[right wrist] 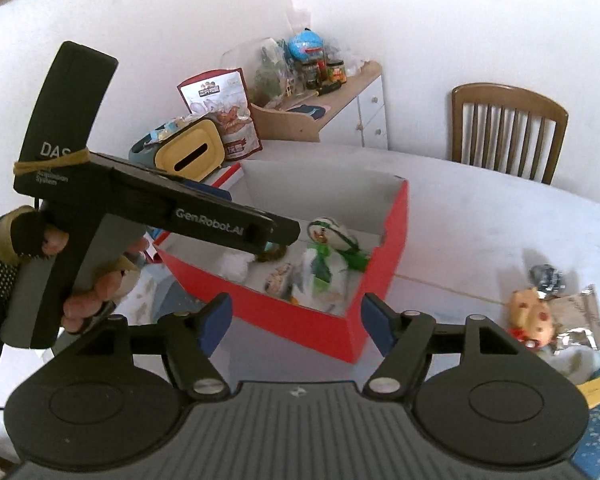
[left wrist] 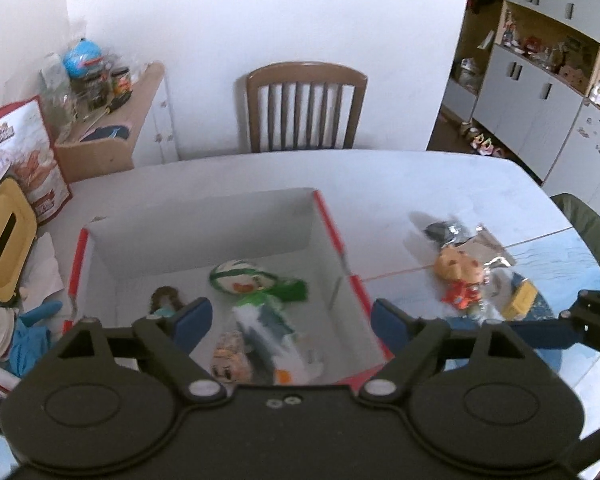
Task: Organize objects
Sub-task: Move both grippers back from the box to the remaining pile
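Left wrist view: both tools, left (left wrist: 290, 316) and right (right wrist: 296, 322), stand wide and empty above the box (left wrist: 332, 224) of toys. Next, I think, fetch the orange doll (left wrist: 460, 276) on the counter (left wrist: 400, 176).

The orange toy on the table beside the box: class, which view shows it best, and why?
Left wrist view: the orange toy lies nearer the middle, its head and red body showing, though slightly blurred. In the right wrist view the toy sits at the right edge, with less detail visible.
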{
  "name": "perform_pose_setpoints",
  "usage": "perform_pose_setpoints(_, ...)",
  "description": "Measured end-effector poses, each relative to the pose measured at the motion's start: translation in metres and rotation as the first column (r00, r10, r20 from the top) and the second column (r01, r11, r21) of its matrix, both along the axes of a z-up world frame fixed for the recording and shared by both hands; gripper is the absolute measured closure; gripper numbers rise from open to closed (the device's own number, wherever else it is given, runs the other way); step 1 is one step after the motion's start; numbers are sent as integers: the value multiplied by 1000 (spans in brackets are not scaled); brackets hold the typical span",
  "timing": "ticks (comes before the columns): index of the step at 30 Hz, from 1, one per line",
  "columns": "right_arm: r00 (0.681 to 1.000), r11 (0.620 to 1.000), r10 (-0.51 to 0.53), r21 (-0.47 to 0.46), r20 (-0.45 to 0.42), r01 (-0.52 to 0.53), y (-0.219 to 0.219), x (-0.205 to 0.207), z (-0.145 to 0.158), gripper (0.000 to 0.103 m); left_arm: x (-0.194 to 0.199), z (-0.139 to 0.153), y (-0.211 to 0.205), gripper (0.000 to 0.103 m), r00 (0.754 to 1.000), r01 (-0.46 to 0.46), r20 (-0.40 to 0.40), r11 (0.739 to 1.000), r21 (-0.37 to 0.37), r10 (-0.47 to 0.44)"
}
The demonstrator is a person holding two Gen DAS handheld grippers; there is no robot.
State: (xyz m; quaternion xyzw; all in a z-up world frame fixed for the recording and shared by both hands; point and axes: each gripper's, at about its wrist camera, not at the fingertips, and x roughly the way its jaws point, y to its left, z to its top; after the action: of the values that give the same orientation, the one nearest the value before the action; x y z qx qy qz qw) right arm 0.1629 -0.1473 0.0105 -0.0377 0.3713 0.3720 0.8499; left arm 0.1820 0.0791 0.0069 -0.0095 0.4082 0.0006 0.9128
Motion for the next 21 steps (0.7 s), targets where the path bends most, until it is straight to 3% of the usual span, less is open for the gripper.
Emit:
perform_pose_setpoints(11, 990, 992, -121, -24, 68, 123, -84, -3, -1, 32, -9, -1, -64, 10, 998, 52, 38, 998, 29, -53)
perform_pose_setpoints(15, 980, 984, -168, -37, 103, 173, -121, 1, -6, 20, -6, -3, -87, 6, 996, 74, 45, 997, 26, -75)
perform_pose_setpoints(21, 959, 965, -238, -72, 156, 252, -162, 9, -21, 19, 6, -12, -119, 1, 995, 90, 47, 995, 43, -92)
